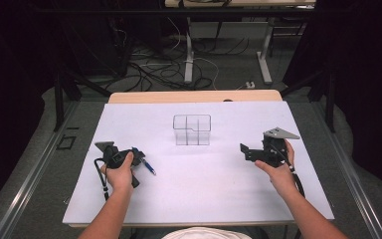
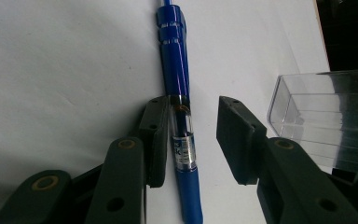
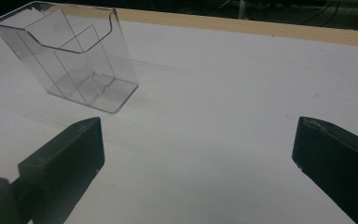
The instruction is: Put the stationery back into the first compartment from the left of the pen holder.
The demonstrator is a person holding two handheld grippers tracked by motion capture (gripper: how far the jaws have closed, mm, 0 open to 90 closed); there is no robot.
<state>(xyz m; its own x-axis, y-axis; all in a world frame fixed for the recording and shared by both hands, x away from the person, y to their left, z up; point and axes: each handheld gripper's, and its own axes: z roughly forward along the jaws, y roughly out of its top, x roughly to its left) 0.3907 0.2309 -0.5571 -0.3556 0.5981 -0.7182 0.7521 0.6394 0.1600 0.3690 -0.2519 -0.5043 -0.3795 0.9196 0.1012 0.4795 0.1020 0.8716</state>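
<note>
- Two grippers in my hands, forearms coming in low over the white desk (image 1: 199, 189), one per side.
- Left gripper (image 1: 140, 158): my left hand (image 1: 121, 171) wraps its body, wrist low, nose aimed right along the desk toward the blue pen (image 2: 179, 93).
- Left fingers (image 2: 154, 140) straddle the pen; one pad touches or nearly touches the clear barrel section, the other pad stands apart from it. Not clamped yet, so open around the pen.
- Pen lies flat on the desk, left of centre, near the clear organizer (image 1: 192, 130) but apart from it.
- Pen label: white band with dark print on the clear section, too small and turned to read.
- Right gripper (image 1: 243, 151): my right hand (image 1: 277, 168) holds it just above the desk, pointing left toward the organizer.
- Right fingers (image 3: 70, 158) spread wide, bare desk between them.
- Organizer upright, mid-desk, compartments see-through.
</note>
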